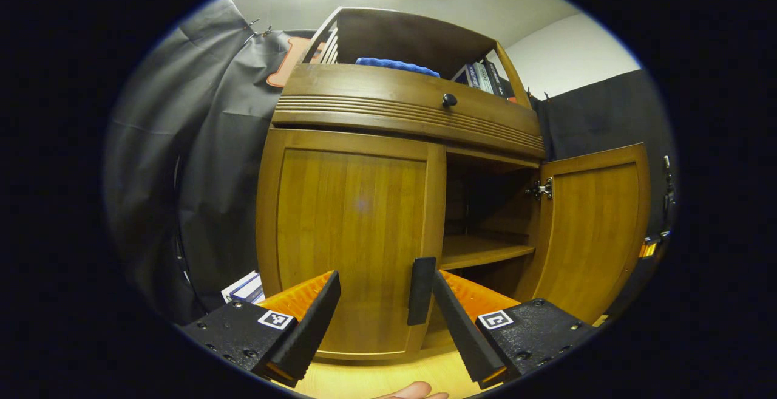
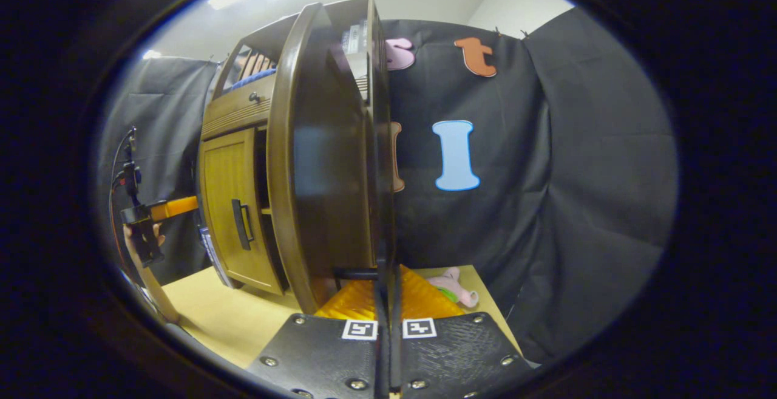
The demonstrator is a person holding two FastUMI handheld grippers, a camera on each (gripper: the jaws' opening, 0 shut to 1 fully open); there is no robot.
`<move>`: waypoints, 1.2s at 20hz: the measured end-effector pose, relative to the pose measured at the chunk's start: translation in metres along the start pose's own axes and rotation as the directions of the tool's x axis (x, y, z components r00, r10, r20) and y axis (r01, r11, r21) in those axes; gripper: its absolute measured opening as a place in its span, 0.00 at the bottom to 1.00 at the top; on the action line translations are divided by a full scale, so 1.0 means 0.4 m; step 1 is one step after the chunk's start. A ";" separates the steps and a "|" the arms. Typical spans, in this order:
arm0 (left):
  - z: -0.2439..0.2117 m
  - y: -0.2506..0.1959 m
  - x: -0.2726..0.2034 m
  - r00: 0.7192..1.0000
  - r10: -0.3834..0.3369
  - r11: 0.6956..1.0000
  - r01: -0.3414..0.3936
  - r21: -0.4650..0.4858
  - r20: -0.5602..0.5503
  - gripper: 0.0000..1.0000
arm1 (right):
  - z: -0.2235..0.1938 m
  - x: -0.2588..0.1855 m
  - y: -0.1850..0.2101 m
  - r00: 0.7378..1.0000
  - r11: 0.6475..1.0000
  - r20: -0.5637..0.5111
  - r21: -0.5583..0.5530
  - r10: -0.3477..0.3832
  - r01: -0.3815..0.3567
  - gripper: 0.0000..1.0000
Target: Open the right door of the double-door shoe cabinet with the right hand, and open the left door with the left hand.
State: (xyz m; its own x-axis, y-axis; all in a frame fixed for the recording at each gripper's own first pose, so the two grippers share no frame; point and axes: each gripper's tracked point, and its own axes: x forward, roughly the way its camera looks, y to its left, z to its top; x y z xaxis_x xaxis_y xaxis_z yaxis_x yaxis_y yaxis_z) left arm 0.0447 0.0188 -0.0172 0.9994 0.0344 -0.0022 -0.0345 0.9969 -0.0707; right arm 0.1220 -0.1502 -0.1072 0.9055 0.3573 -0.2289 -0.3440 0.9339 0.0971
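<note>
Left gripper view: The shoe cabinet (image 1: 400, 119) is of warm brown wood and stands on a pale wooden floor (image 1: 376, 378) against the black cloth wall. Its left door (image 1: 349, 247) is closed, a panelled front with a dark vertical handle (image 1: 421, 290) at its inner edge. The right door (image 1: 592, 229) stands swung open, its inner face and a metal hinge (image 1: 541, 189) exposed, and an inner shelf (image 1: 482, 250) is visible in the opening. Above the doors runs a ribbed drawer front with a dark knob (image 1: 449, 99); on the top compartment lie a blue cloth (image 1: 397, 65) and several books (image 1: 482, 77). The left gripper (image 1: 385, 302) is held low before the closed door, fingers spread wide, the handle lying between them nearer the right-hand finger; contact cannot be confirmed. A fingertip of the holding hand (image 1: 413, 392) shows at the bottom edge.

Right gripper view: The open right door (image 2: 328, 162) is seen close up, edge-on. The right gripper (image 2: 387, 293) has its fingers drawn nearly together at the door's lower edge, where a dark bar (image 2: 355, 274) crosses; whether both fingers press on it cannot be told. Farther off, the closed left door (image 2: 234, 204) with its handle (image 2: 243, 224) is seen, and the other gripper (image 2: 152, 217) is held level toward it. A pink soft toy (image 2: 455, 285) lies on the floor by the wall.
</note>
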 end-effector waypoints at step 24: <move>-0.133 -0.099 0.265 0.995 -0.078 0.993 0.072 0.097 0.058 0.31 | 0.061 -0.222 0.048 0.976 0.990 0.165 0.009 -0.142 0.142 0.97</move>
State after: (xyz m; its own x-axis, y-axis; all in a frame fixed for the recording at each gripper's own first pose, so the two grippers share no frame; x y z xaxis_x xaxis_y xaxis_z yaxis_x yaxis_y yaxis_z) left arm 0.1518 -0.0209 -0.0675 0.9973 -0.0391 0.0616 0.0375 0.9990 0.0261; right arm 0.0411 -0.1642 -0.0614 0.9736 0.2148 -0.0771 -0.2094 0.9751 0.0727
